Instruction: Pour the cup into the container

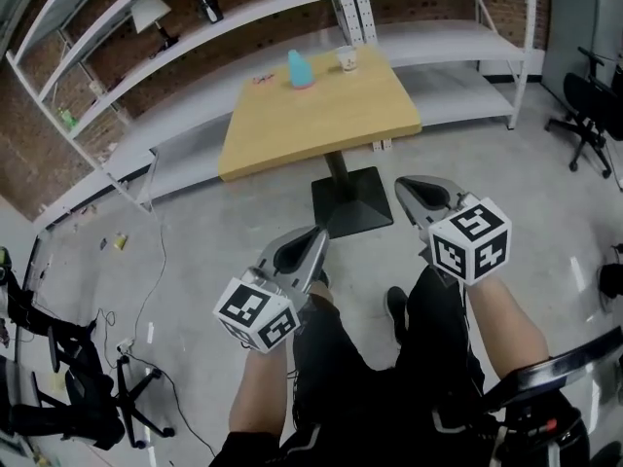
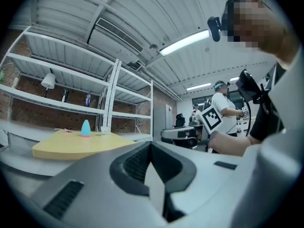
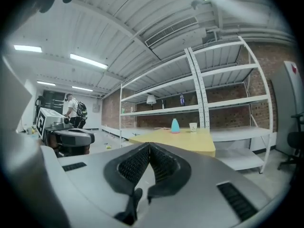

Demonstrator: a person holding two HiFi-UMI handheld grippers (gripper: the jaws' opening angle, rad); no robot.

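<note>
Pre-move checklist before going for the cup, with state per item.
1. Cup upright on table: ok, near the far edge.
2. Blue container upright, apart from the cup: ok.
3. Cup within reach: not ok, the table is well ahead of both grippers.
4. Right gripper open for the grasp: not ok, jaws together, empty.
5. Left gripper free: ok, shut, nothing held.
6. Cup contents and container opening: cannot tell.
</note>
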